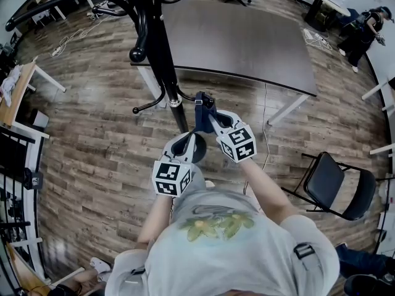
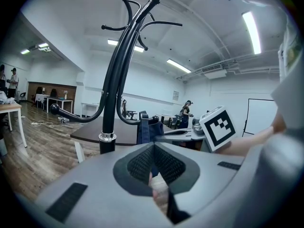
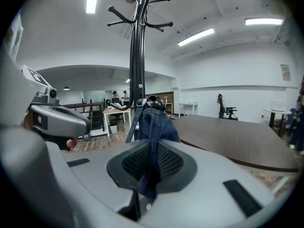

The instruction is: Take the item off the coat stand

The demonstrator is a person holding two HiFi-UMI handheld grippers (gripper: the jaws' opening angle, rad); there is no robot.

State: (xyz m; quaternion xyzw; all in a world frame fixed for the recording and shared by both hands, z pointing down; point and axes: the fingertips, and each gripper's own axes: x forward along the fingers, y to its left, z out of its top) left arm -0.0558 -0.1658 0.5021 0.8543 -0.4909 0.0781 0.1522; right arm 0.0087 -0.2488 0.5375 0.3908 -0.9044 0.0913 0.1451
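Observation:
The black coat stand (image 1: 162, 48) rises just in front of me. A blue denim item (image 1: 201, 106) hangs from one of its low, ball-tipped hooks. My right gripper (image 1: 207, 117) reaches that item. In the right gripper view the denim item (image 3: 154, 120) runs down between the pads of the right gripper (image 3: 153, 148), which is shut on the fabric below the hook (image 3: 158, 104). My left gripper (image 1: 185, 142) is beside the right one, lower and nearer the pole. In its own view the left gripper (image 2: 153, 148) has its pad tips together, and the denim item (image 2: 145, 129) hangs ahead of it.
A dark table (image 1: 247, 42) stands behind the stand. A black folding chair (image 1: 333, 187) is at the right. A wooden desk (image 1: 15, 91) and a black railing (image 1: 12, 165) are at the left. A person (image 1: 364, 32) stands far off at the upper right.

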